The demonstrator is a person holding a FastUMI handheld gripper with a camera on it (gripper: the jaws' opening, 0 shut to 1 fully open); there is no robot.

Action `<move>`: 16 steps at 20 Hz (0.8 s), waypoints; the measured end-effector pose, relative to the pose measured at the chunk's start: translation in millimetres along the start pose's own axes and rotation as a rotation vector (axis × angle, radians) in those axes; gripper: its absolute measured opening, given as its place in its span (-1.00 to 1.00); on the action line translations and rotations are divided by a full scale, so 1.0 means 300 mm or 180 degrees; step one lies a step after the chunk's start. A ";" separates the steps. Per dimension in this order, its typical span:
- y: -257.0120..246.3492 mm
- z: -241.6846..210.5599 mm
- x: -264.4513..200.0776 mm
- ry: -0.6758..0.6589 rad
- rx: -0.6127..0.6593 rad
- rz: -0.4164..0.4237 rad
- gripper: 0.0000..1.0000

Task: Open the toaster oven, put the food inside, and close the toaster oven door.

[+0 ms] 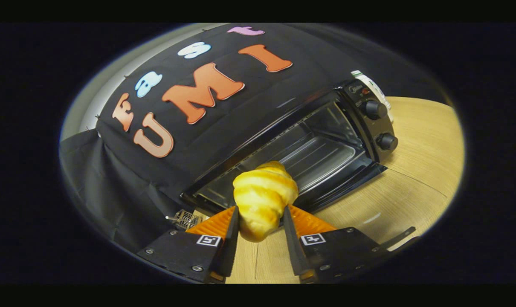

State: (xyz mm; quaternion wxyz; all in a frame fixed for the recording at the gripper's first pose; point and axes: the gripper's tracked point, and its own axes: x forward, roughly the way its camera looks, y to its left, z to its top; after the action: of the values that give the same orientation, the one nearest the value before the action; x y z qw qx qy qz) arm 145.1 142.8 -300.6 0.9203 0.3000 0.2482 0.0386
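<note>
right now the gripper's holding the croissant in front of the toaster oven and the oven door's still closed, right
Not quite: the gripper view shows the toaster oven door already open, its tray visible inside. The rest holds: the gripper is shut on the croissant, just in front of the oven.

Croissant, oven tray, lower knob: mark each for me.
croissant [263, 200], gripper view, middle of its ridged crust.
oven tray [326, 155], gripper view, bare floor of the tray.
lower knob [387, 141], gripper view, its front face.

The claw [261, 215] has two wedge-shaped fingers on black angular plates, each plate carrying a square black-and-white marker and several silver screws.
</note>
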 end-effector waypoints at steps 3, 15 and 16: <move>0.003 0.029 0.057 0.0008 0.0022 -0.0011 0.06; -0.023 0.126 0.234 -0.0196 -0.0192 -0.0210 0.32; -0.029 0.139 0.226 -0.0288 -0.0296 -0.0247 0.37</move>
State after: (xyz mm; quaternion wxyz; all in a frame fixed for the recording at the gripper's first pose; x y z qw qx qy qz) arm 223.7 128.3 -306.0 0.9443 0.2485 0.2158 0.0007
